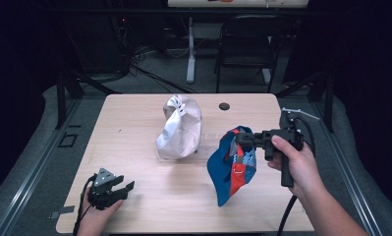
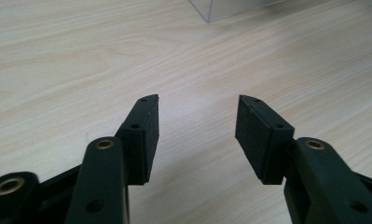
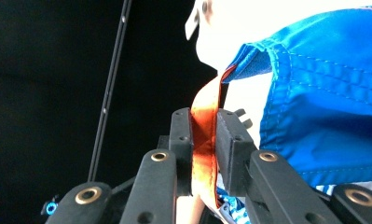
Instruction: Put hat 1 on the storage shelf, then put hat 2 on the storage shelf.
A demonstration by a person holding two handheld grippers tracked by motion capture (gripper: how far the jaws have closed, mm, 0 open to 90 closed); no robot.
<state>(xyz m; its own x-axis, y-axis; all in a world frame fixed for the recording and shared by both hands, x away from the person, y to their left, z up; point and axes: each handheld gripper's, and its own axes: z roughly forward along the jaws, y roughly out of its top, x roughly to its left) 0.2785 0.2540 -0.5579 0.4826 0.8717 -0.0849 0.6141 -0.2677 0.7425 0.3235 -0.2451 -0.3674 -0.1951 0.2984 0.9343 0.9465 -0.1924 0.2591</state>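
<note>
A blue cap (image 1: 230,167) with an orange strap (image 3: 207,102) hangs over the right half of the wooden table (image 1: 134,123). My right gripper (image 1: 240,139) is shut on that strap, which runs up between the pads in the right gripper view, with the blue fabric (image 3: 323,102) to its right. A white cap (image 1: 180,127) sits at the table's middle, on a clear plastic stand whose corner (image 2: 230,7) appears in the left gripper view. My left gripper (image 1: 125,189) lies low at the front left, open, with bare wood between its pads (image 2: 146,135).
A small black round disc (image 1: 224,106) lies near the table's far edge. Beyond the table stand a dark chair (image 1: 247,44) and a white desk leg (image 1: 190,49), with cables on the floor. Dark frames flank both sides.
</note>
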